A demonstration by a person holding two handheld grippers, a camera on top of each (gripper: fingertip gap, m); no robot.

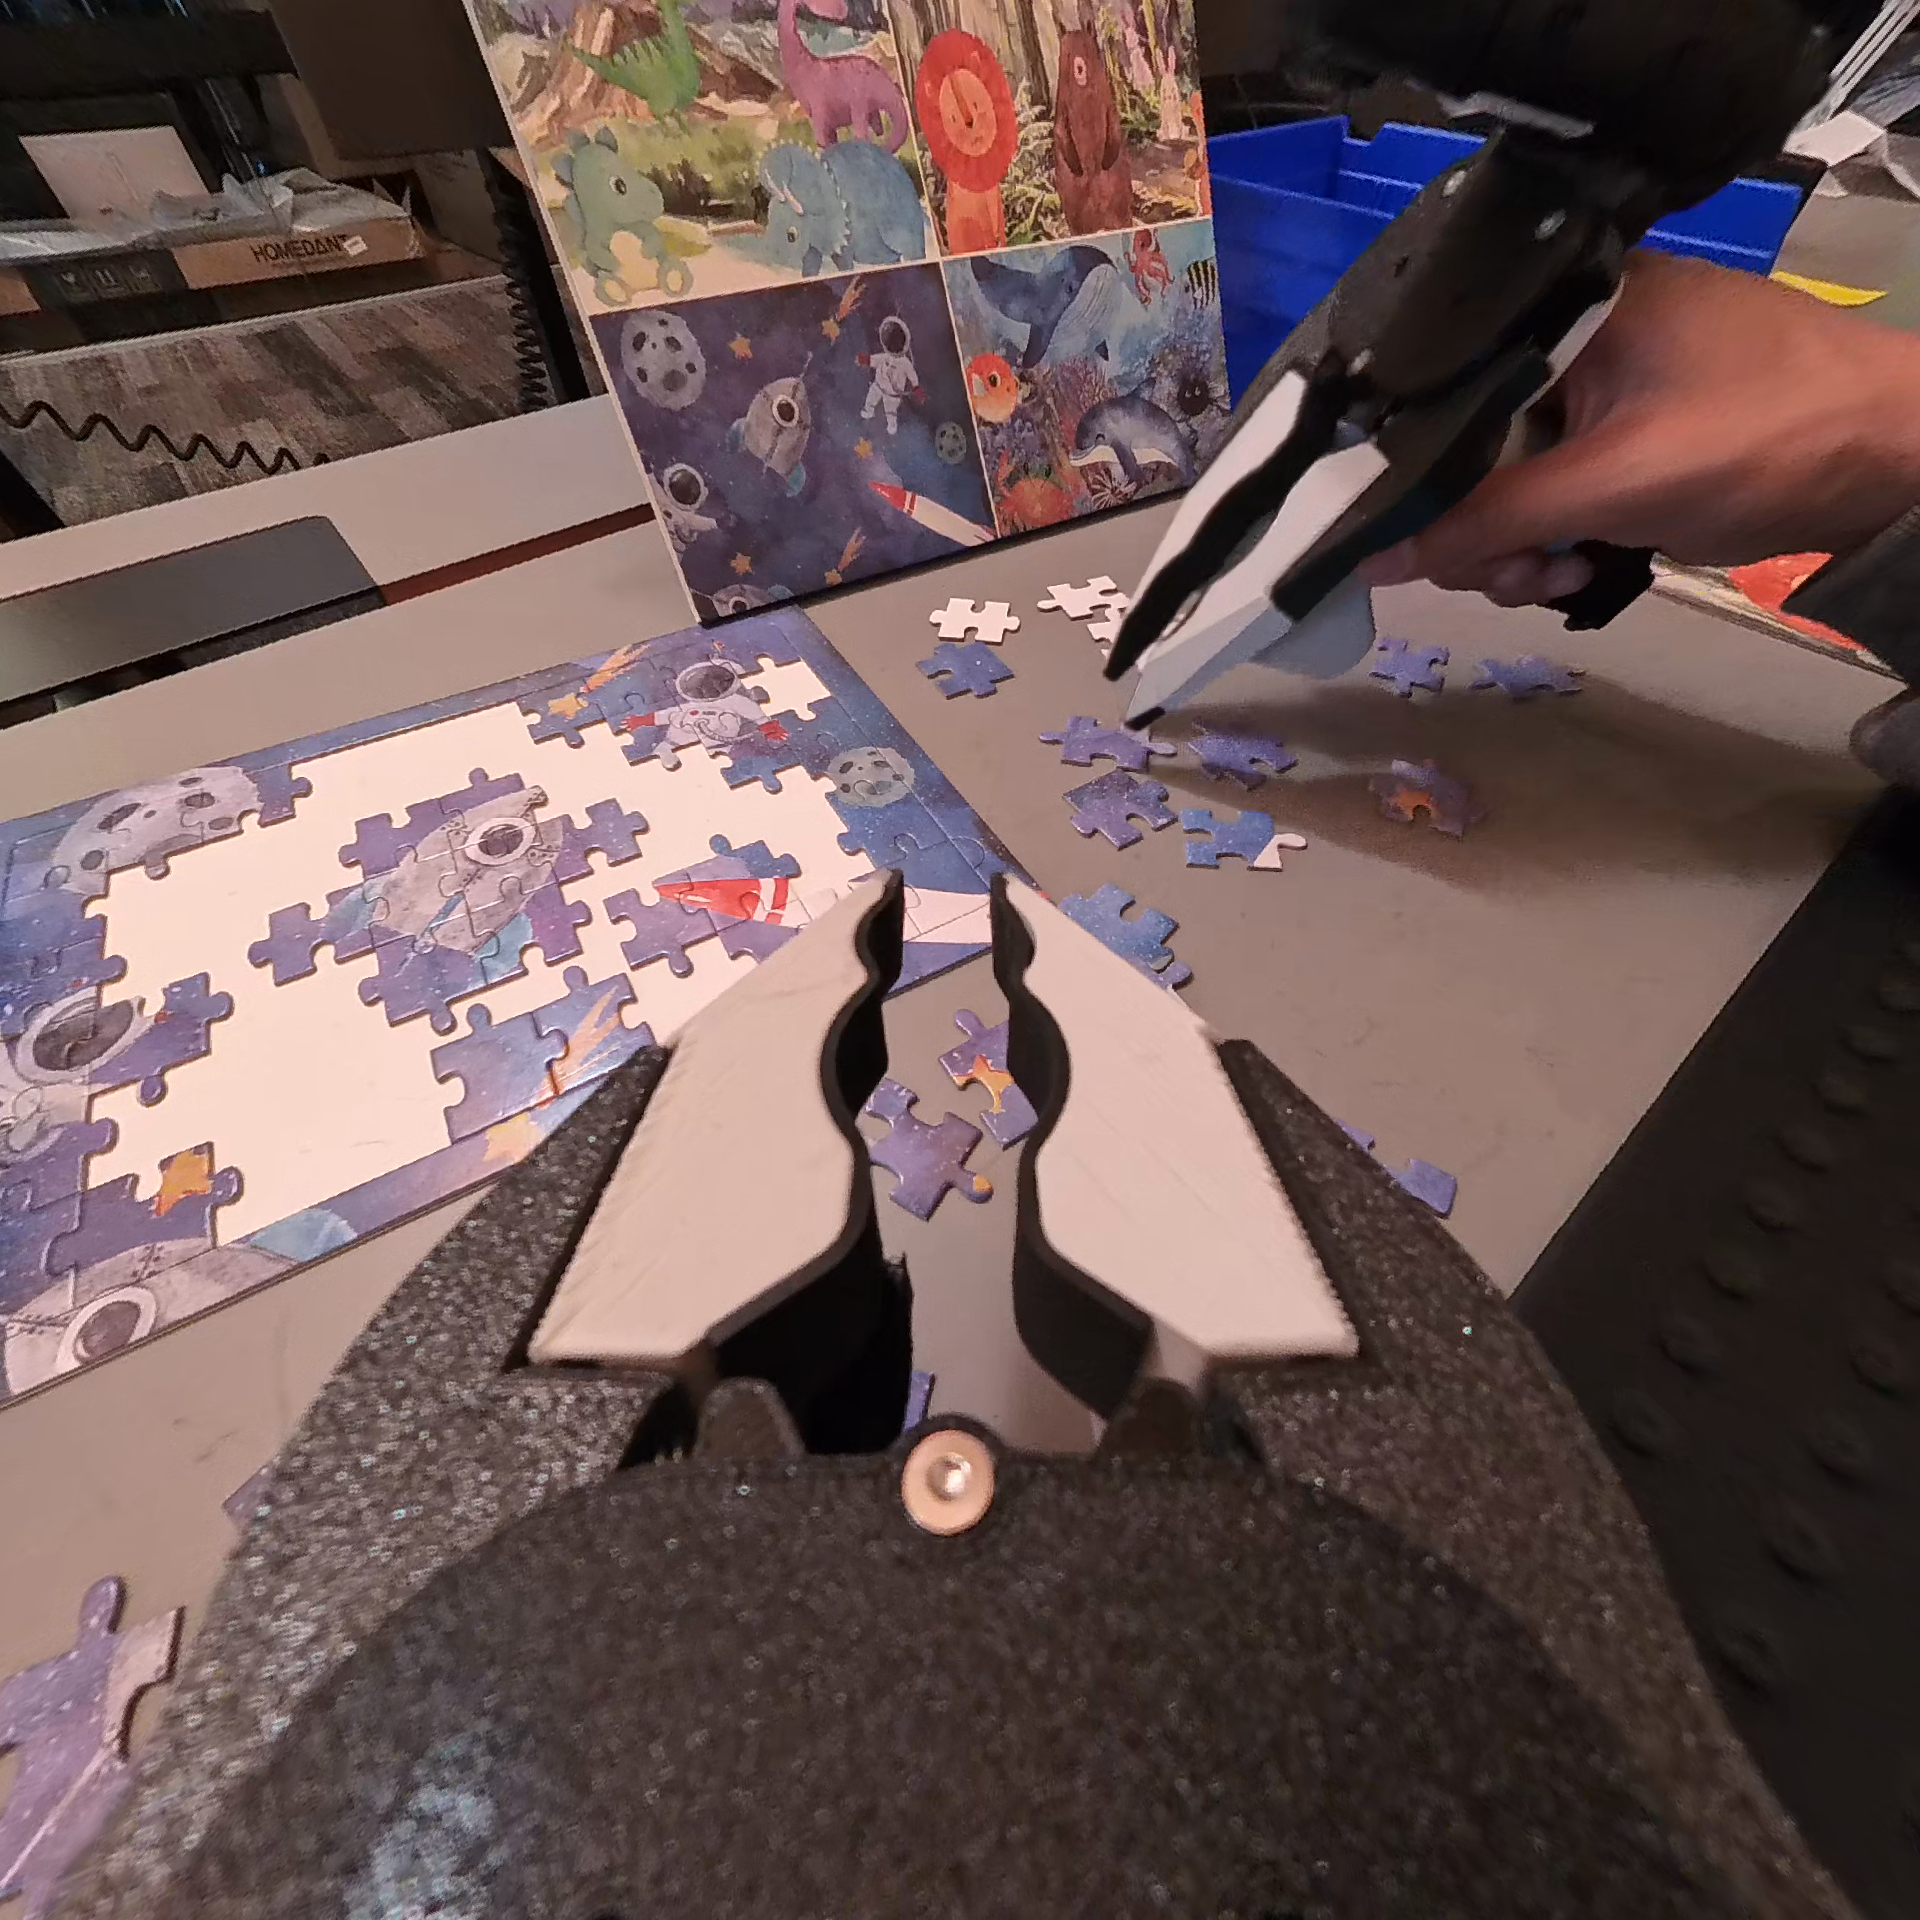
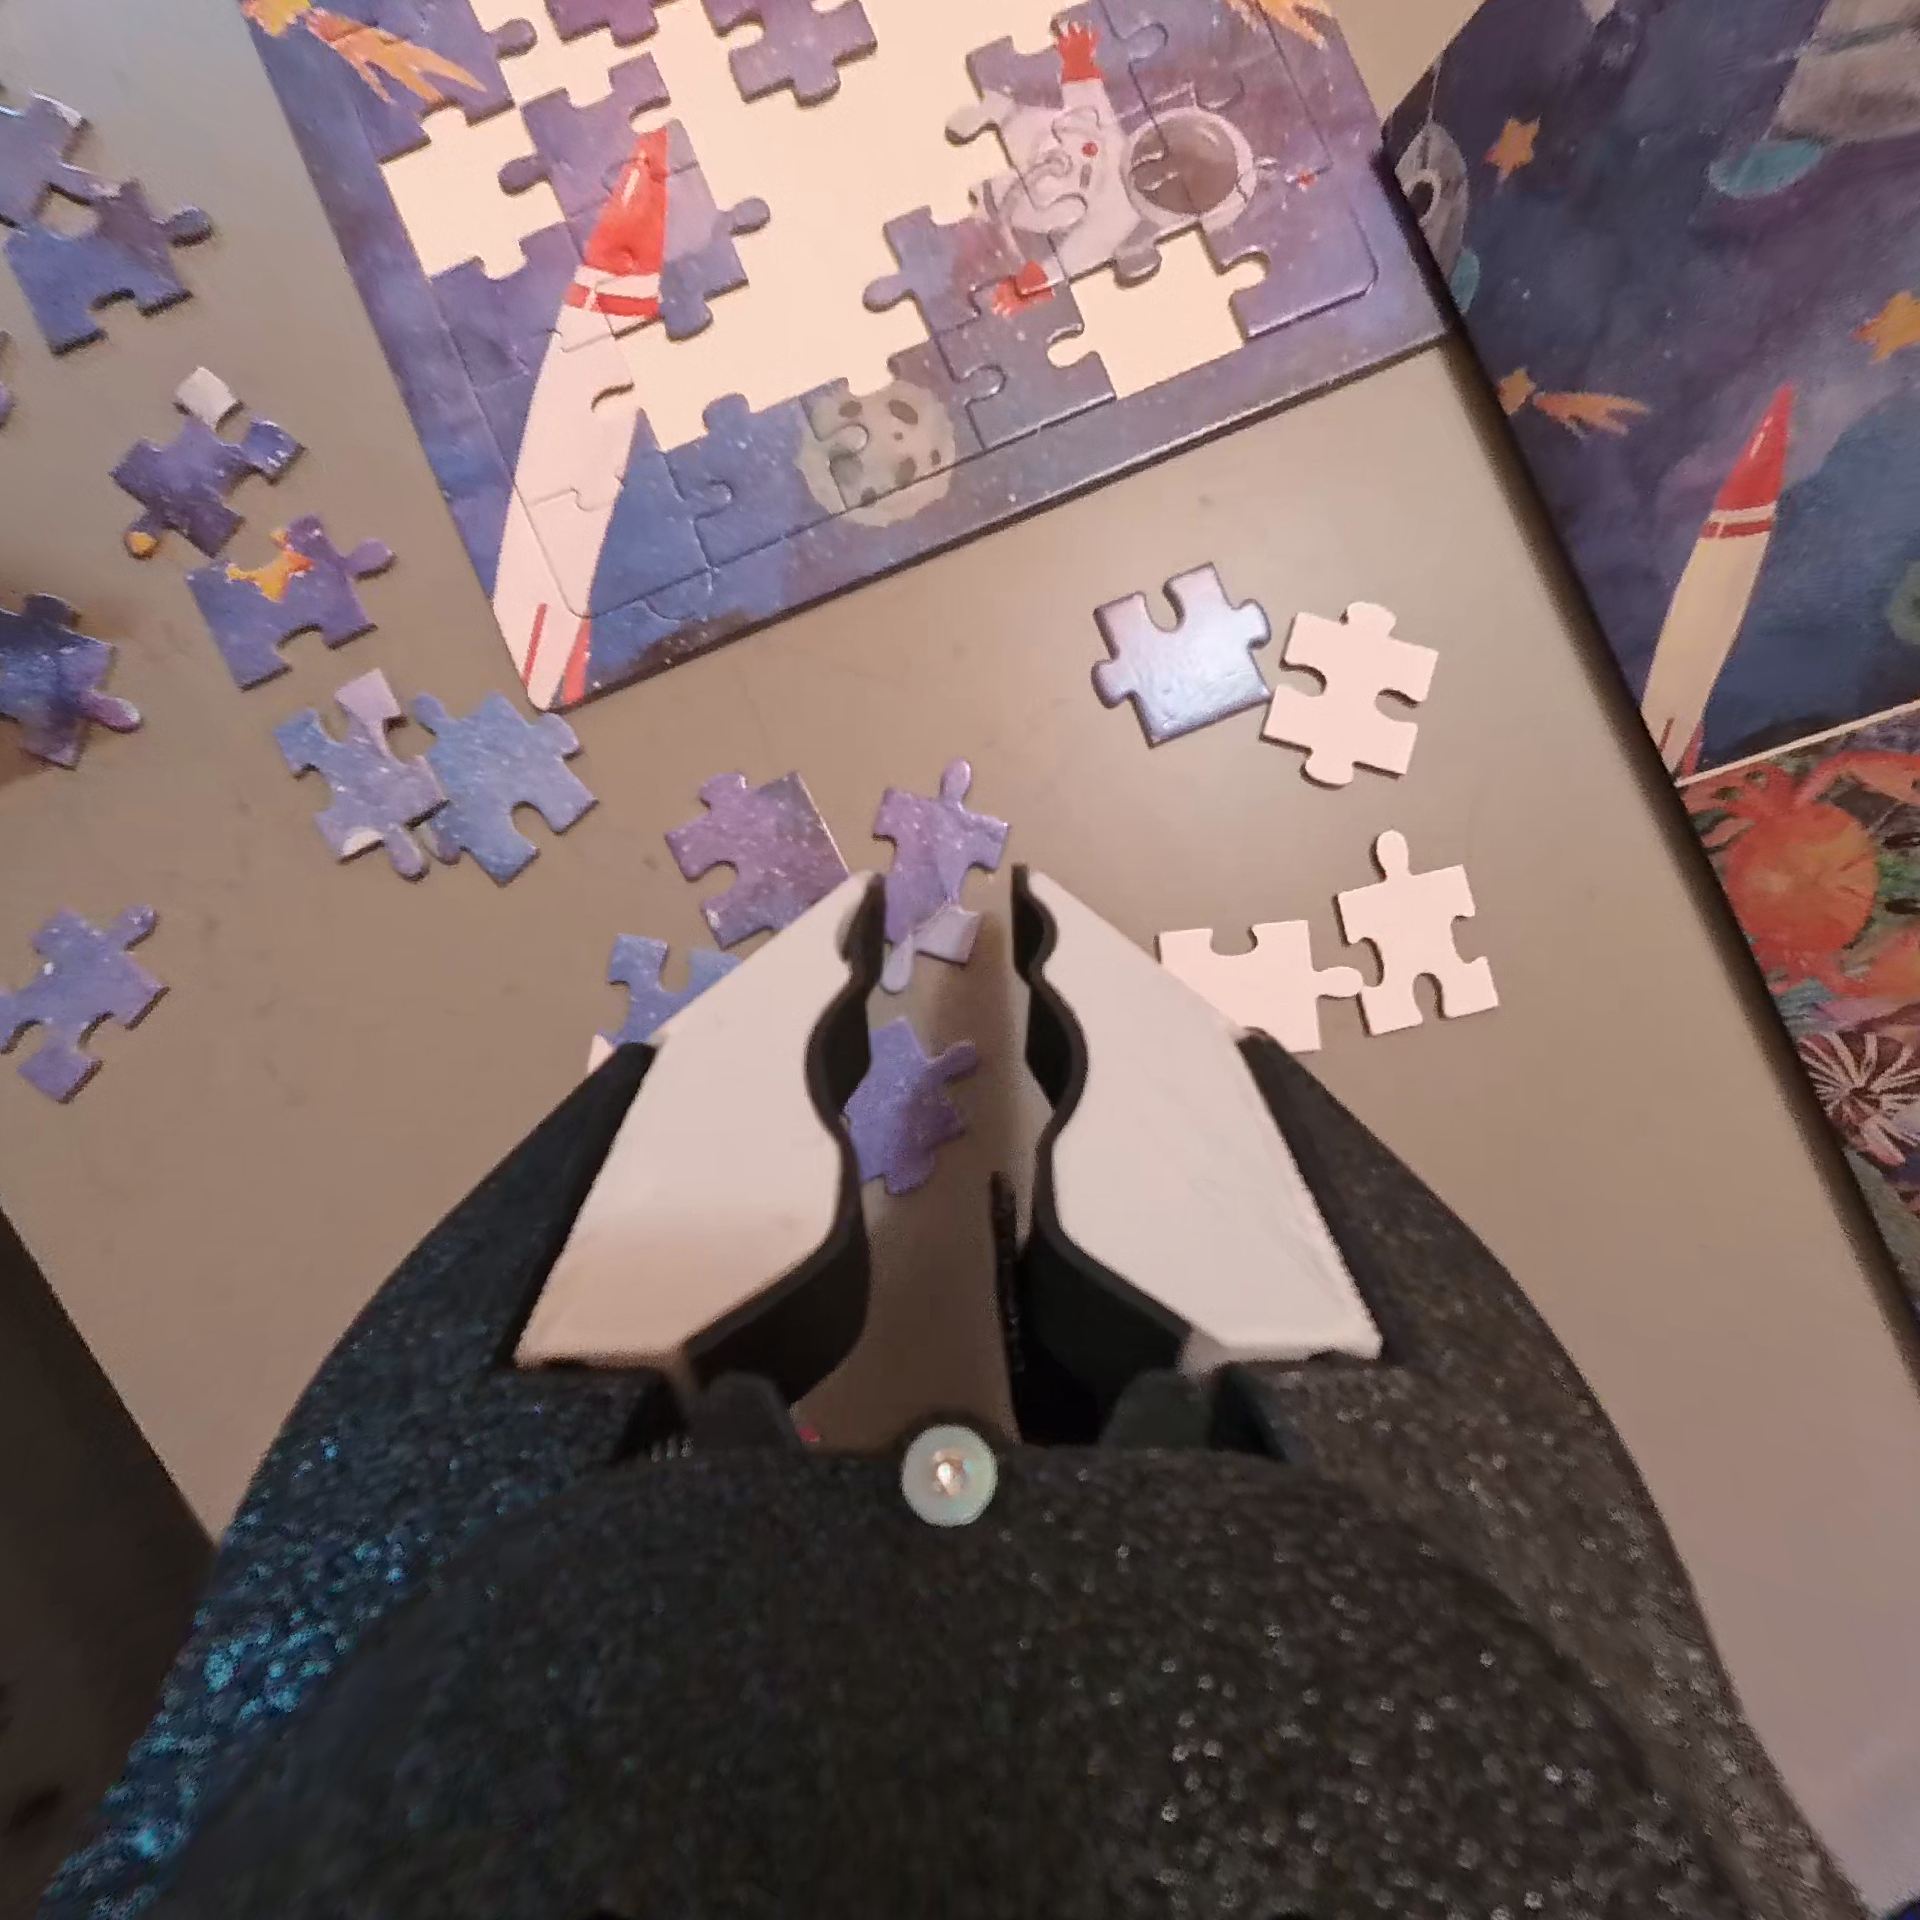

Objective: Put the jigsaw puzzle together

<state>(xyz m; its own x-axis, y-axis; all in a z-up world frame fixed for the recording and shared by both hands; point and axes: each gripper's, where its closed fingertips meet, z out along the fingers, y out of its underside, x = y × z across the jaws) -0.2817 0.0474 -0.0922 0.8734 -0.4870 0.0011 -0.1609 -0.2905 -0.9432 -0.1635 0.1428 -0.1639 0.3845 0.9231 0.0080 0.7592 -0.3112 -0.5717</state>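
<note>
1. We hover our right gripper point(image 2: 945, 894), jaws apart, over a loose purple cardboard piece point(image 2: 935, 862) beside the half-filled blue space-themed puzzle board point(image 1: 940, 831).
2. Our left gripper point(image 1: 943, 899) waits near that board, jaws apart and empty.
3. Next, we judge, comes closing on the piece.

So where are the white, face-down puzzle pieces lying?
In the right wrist view, three white pieces lie on the grey table, right of the right gripper, between the puzzle board and the picture box.

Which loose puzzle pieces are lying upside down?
The three plain white pieces on the table, near the picture board. They show blank backs; the others show blue starry sky.
</note>
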